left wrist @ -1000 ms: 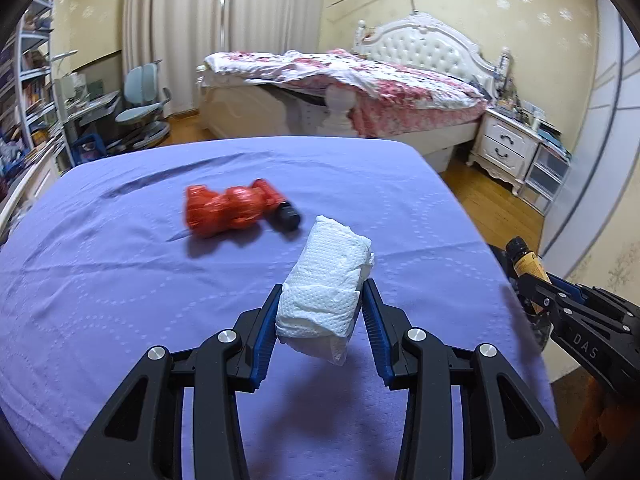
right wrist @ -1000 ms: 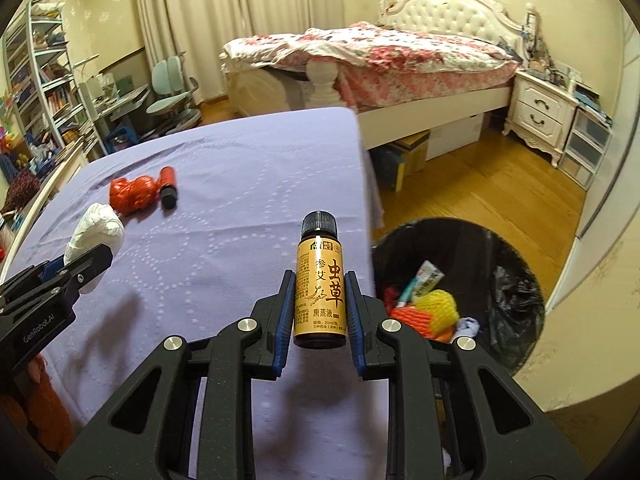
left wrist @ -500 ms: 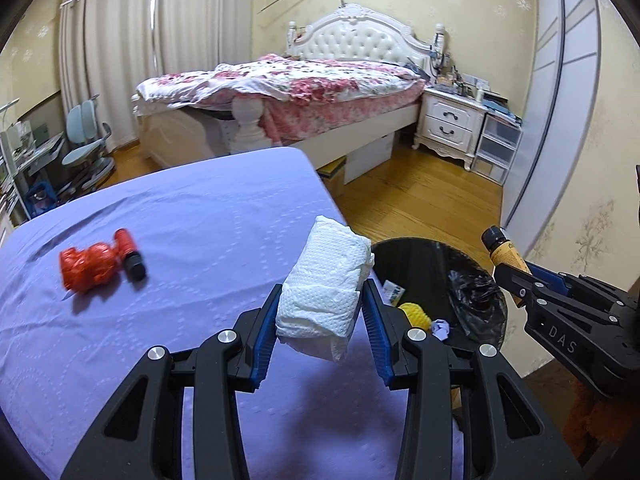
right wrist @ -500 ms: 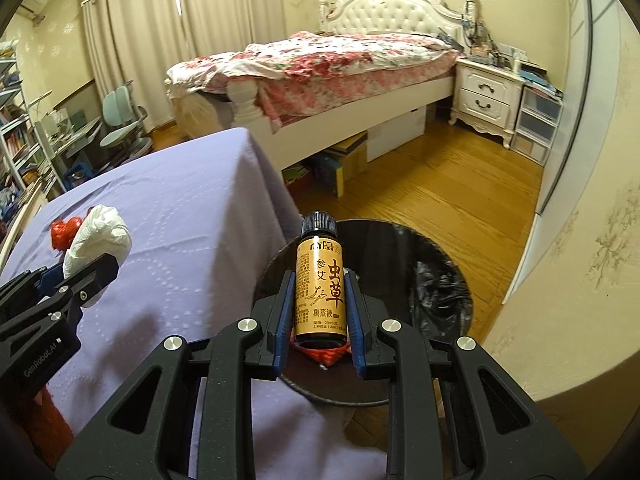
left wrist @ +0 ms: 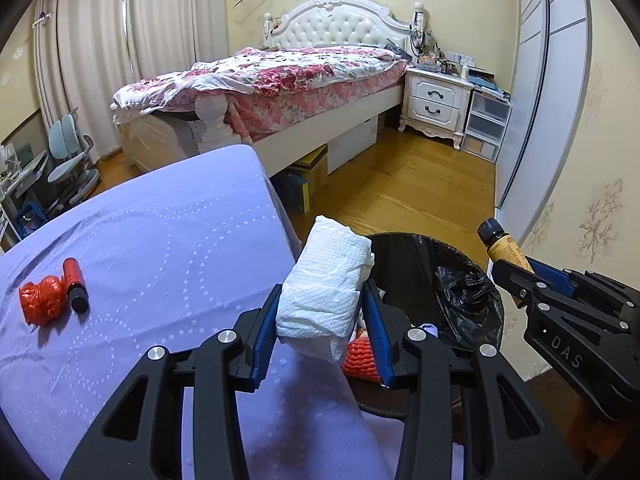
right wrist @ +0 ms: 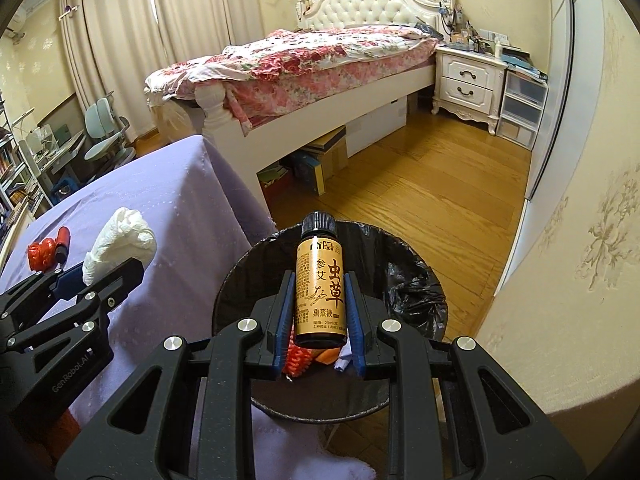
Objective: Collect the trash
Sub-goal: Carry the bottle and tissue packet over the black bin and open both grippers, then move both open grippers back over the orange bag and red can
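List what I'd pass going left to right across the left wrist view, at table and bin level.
Red crumpled wrapper → red tube with black cap → wad of white tissue in the left gripper → black bin → brown bottle in the right gripper.

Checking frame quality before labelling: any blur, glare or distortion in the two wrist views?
Left wrist: sharp, no motion blur; strong fisheye bend on the wardrobe door, dark vignette corners; the tissue wad is bright but keeps texture. Right wrist: bottle label crisp and readable; trash bin liner shows small glints, its inside is dark; curtains evenly lit.
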Tool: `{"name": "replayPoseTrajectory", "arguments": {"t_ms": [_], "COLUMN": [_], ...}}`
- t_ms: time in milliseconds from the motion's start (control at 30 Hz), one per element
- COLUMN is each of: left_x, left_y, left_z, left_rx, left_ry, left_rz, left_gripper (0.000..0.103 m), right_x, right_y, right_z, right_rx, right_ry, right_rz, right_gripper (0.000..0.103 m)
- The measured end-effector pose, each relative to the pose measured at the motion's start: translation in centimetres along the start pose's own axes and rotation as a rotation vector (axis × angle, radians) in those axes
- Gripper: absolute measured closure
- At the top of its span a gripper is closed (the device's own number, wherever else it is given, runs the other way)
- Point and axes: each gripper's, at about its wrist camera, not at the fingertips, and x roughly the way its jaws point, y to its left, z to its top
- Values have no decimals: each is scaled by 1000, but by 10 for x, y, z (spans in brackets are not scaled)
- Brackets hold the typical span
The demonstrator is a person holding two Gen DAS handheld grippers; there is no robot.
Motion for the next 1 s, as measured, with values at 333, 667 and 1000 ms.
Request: {"name": "replayPoseTrajectory", "arguments": {"t_ms": [333, 667, 1000], "left_x": [8, -2, -18], "left_y": [-11, -6, 22], "left_z": [5, 1, -7], "left_rx": [17, -12, -43], "left_ry": [4, -11, -27], "left_rz": [6, 33, 103], "left_gripper": [59, 24, 23], "right_x": [11, 12, 10], "right_y": [-11, -15, -13], "right_z": [4, 3, 3], "right_rx": [33, 67, 69], "right_ry": [9, 0, -10], "right_rz": [-1, -30, -29], "right_gripper": [79, 61, 37]}}
